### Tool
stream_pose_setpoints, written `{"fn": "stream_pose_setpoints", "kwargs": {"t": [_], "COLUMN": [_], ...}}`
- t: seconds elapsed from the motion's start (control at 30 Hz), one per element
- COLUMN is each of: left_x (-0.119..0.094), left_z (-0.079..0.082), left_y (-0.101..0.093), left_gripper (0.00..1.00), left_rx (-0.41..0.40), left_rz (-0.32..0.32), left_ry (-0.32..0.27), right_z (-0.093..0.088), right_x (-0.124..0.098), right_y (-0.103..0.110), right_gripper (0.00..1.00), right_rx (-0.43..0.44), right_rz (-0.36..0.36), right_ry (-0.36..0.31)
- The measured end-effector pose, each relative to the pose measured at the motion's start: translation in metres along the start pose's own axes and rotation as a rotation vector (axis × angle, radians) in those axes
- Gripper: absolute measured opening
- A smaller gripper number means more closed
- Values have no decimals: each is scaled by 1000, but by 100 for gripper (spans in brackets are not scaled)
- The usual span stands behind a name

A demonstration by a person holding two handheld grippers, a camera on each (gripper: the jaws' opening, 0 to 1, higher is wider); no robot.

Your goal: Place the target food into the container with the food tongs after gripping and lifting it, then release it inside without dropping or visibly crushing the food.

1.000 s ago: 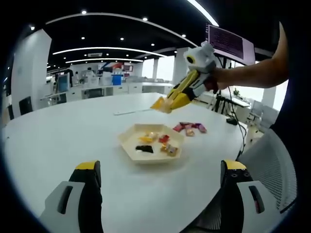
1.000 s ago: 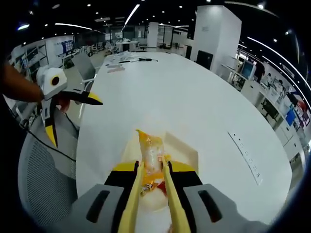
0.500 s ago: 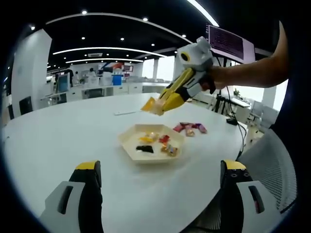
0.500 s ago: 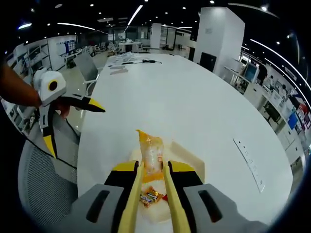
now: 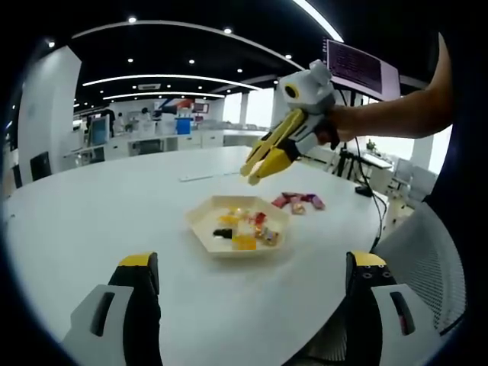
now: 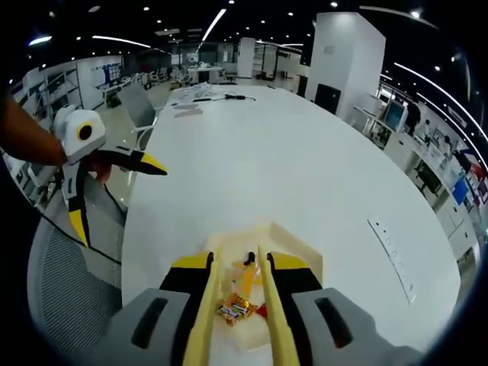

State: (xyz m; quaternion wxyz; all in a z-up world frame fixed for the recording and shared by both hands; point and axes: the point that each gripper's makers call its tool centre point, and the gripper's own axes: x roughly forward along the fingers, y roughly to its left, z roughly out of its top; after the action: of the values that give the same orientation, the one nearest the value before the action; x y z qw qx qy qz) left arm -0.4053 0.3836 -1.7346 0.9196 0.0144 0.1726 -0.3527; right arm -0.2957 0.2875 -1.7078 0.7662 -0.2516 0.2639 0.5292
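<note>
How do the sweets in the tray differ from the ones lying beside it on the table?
The sweets in the tray sit inside the pale hexagonal tray, in mixed yellow, orange, red and dark wrappers. The loose sweets lie on the bare table beyond its rim, mostly pink and red, in a smaller cluster. Both are small wrapped pieces.

- The container (image 5: 203, 223) is a shallow, cream, hexagonal tray, flat on the white table just below the frame's centre in the left gripper view; in the right gripper view (image 6: 293, 245) it lies at lower centre.
- An orange wrapped snack (image 5: 244, 242) lies inside near the tray's front edge, among other small wrapped candies.
- A few more wrapped candies (image 5: 297, 201) lie on the table to the tray's upper right.
</note>
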Motion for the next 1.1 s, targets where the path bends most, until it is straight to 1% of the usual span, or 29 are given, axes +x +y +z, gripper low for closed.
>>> {"fn": "stream_pose_setpoints", "kwargs": {"t": [0.27,0.37,0.6,0.67,0.87,1.1], "left_x": [0,0,0,0,1,1], "left_z": [0,0,-2,-2,-2,-4], "left_y": [1,0,0,0,0,0], "left_gripper": [99,99,99,99,99,99], "left_rx": [0,1,3,3,1,1], "left_rz": [0,0,-3,-4,-5,-5], "left_ry": [1,1,7,9,12,17], "right_z": [-1,-1,2,1,-9,-24], "right_x": [-7,-11,-25,-29,-46,-68], "right_y": [-3,-5,-9,-10,-18,-31], "right_gripper": [28,28,28,28,28,29], "right_rx": [7,29,-6,1,19,25], "right_rz": [-10,-8,-22,-20,-35,-71], "right_ry": [-15,-26,-64,-72,-80,-78]}}
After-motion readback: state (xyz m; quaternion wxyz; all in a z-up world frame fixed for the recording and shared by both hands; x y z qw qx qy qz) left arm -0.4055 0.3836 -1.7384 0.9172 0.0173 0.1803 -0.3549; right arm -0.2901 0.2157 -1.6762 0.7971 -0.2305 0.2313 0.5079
